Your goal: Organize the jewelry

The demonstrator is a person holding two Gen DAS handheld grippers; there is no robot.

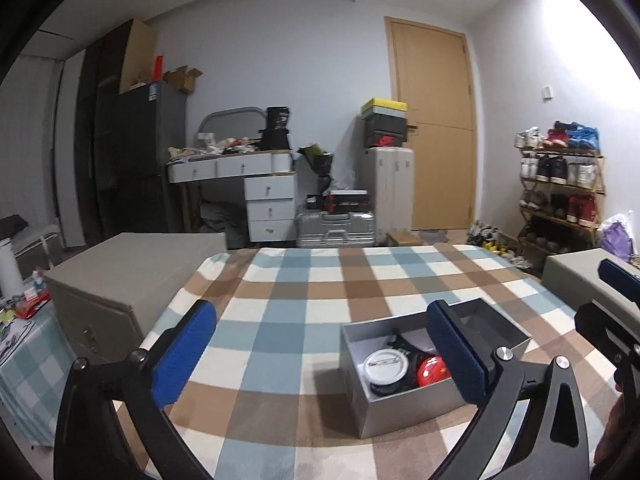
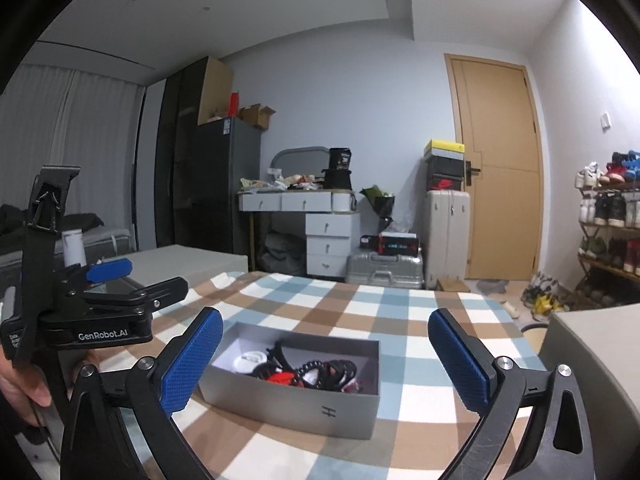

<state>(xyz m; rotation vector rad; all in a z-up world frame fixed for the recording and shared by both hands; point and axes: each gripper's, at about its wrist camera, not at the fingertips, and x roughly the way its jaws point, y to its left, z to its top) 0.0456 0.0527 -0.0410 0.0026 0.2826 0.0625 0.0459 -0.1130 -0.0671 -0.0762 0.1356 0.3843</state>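
A grey open box (image 1: 404, 408) sits on the checked tablecloth (image 1: 288, 320). It holds a white round badge (image 1: 386, 366), a red round piece (image 1: 431, 372) and black pieces. In the right wrist view the box (image 2: 296, 404) holds black and red bands and a white piece (image 2: 252, 360). My left gripper (image 1: 320, 352) is open and empty, above the cloth just left of the box. My right gripper (image 2: 326, 360) is open and empty, above the box. The left gripper also shows at the left of the right wrist view (image 2: 100, 304).
A grey cabinet (image 1: 128, 280) stands left of the table and another grey block (image 2: 596, 360) at the right. Behind are a white desk with drawers (image 1: 256, 184), suitcases (image 1: 340, 228), a wooden door (image 1: 436, 128) and a shoe rack (image 1: 560, 192).
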